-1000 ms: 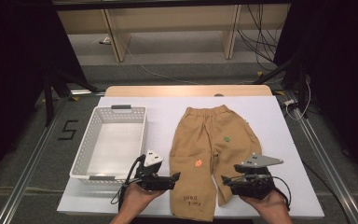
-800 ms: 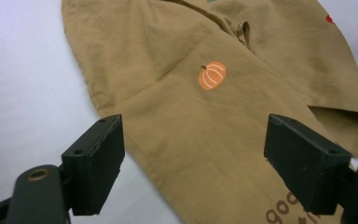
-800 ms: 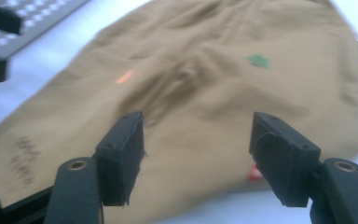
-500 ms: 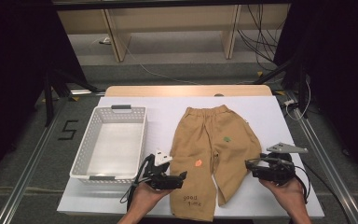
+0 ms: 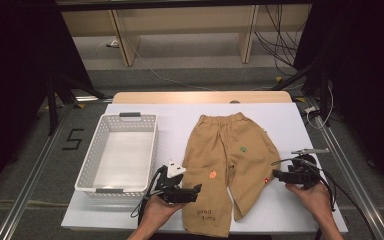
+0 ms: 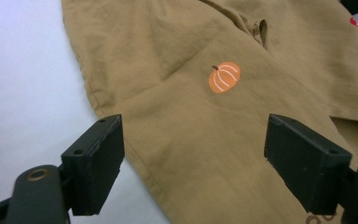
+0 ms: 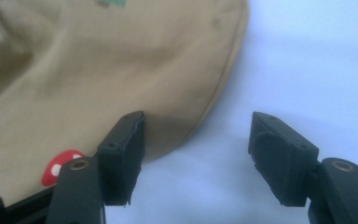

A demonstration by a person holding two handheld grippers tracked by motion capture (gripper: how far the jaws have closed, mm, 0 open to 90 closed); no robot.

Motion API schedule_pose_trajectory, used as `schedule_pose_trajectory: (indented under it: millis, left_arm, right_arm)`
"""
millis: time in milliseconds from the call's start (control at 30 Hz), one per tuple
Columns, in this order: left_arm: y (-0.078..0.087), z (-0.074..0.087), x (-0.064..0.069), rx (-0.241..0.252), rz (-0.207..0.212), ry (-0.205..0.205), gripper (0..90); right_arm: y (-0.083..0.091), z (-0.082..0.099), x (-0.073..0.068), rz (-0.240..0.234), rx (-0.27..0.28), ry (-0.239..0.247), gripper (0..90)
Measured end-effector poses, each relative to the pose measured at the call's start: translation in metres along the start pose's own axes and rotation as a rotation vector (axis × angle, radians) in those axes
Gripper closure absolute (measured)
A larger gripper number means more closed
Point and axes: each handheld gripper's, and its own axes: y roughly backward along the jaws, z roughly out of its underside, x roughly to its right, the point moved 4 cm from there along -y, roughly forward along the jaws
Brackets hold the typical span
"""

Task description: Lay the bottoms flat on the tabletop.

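Tan trousers (image 5: 230, 160) lie flat on the white table (image 5: 290, 125), waistband far, with a pumpkin print (image 6: 224, 77) on the left leg. My left gripper (image 5: 196, 190) points at that leg's outer edge. In the left gripper view it (image 6: 193, 154) is open, with the cloth below and nothing gripped. My right gripper (image 5: 278, 175) points left at the right leg's outer side. In the right gripper view it (image 7: 196, 149) is open. Its jaws have just closed a little, and the trousers' edge (image 7: 200, 116) lies under the gap, near a red mushroom print (image 7: 58, 168).
An empty white slatted basket (image 5: 130, 115) stands at the table's left, close to my left hand. Bare white table lies right of the trousers and beyond the waistband. Past the table's far edge are shelf legs and cables (image 5: 280, 35) on the floor.
My right gripper has moved rightward and a little farther off, from the right leg's hem to that leg's outer side. The left gripper has hardly moved.
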Motion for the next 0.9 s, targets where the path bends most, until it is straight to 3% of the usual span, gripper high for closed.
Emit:
schedule_pose_trajectory:
  millis: [133,233,267,367,467,700,733,767,867,900]
  left_arm:
    - [-0.001,0.002,0.001,-0.006,0.005,-0.004,20.2]
    - [-0.002,0.003,0.001,-0.011,0.006,-0.006,20.2]
    - [-0.002,0.003,0.001,-0.015,0.004,-0.008,20.2]
    - [-0.003,0.003,0.002,-0.014,0.005,-0.009,20.2]
    - [-0.003,0.003,0.001,-0.013,0.004,-0.009,20.2]
    - [-0.002,0.002,0.0,-0.008,0.005,-0.008,20.2]
    - [-0.001,0.003,0.0,-0.01,0.002,-0.007,20.2]
    - [-0.001,0.003,0.0,-0.01,0.002,-0.007,20.2]
    - [0.0,0.002,-0.002,-0.001,0.004,-0.006,20.2]
    - [0.001,0.002,-0.002,0.0,0.003,-0.004,20.2]
  right_arm:
    - [-0.011,0.0,-0.006,-0.015,-0.039,0.046,36.1]
    - [-0.013,-0.002,-0.009,-0.027,-0.035,0.064,36.1]
    - [-0.016,-0.005,-0.013,-0.057,-0.027,0.073,36.5]
    - [-0.018,-0.007,-0.018,-0.085,-0.029,0.091,38.3]
    - [-0.023,-0.011,-0.029,-0.15,-0.029,0.101,47.6]
    - [-0.021,-0.015,-0.042,-0.215,-0.025,0.124,59.4]
    - [-0.016,-0.016,-0.045,-0.228,-0.017,0.13,64.6]
    - [-0.016,-0.016,-0.045,-0.228,-0.017,0.13,64.6]
    - [-0.001,-0.021,-0.048,-0.182,0.04,0.143,81.7]
    - [-0.001,-0.021,-0.048,-0.182,0.04,0.143,81.7]
